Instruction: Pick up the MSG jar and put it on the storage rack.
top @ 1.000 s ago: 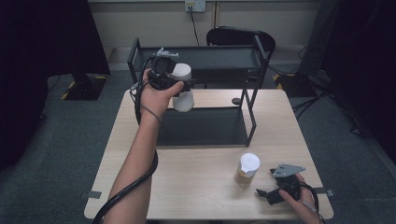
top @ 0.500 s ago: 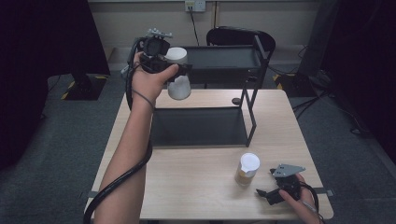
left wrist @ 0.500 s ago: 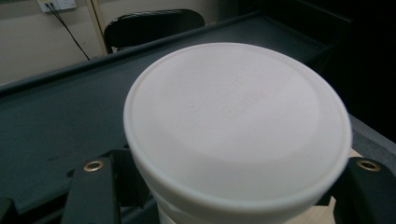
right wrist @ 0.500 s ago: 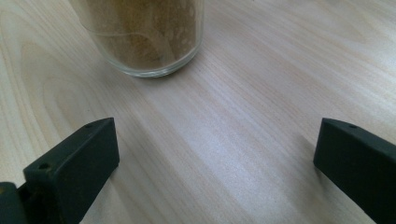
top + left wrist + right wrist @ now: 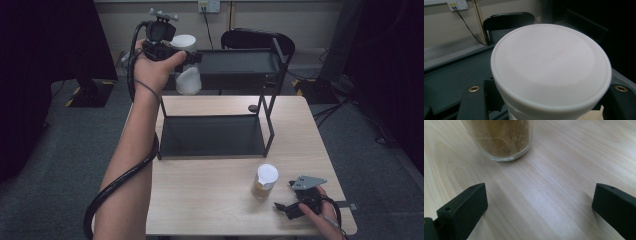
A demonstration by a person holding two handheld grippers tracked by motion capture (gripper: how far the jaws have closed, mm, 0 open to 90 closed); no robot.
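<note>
High view: the left hand-held gripper [image 5: 192,56] is raised beside the left end of the black metal rack's [image 5: 220,137] upper shelf [image 5: 235,62], its jaws clamped on a white-lidded jar [image 5: 187,75] just under the lid. The jar hangs upright, clear of the tabletop [image 5: 210,200], at the shelf's left edge; whether it touches the shelf cannot be told. Its body looks pale and translucent, cylindrical, and the lid is a flat white disc. A thick black cable [image 5: 117,187] loops down along the forearm. The right hand-held gripper [image 5: 286,209] rests low at the tabletop's near right corner, jaws spread wide with nothing between them, close beside a second jar [image 5: 264,181] with a white lid and brown contents.

Left gripper view: the white lid [image 5: 551,67] is smooth, matte plastic, round, with faint raised lettering too soft to read. Black jaws with brass-coloured screws grip the jar on both sides below the rim. Behind it lie the dark shelf surface and a black chair [image 5: 509,21].

Right gripper view: both black, blocky jaws stand far apart over pale wood-grain laminate. The clear glass base of the second jar [image 5: 499,138], filled with brown granular powder, stands ahead of them, untouched.
</note>
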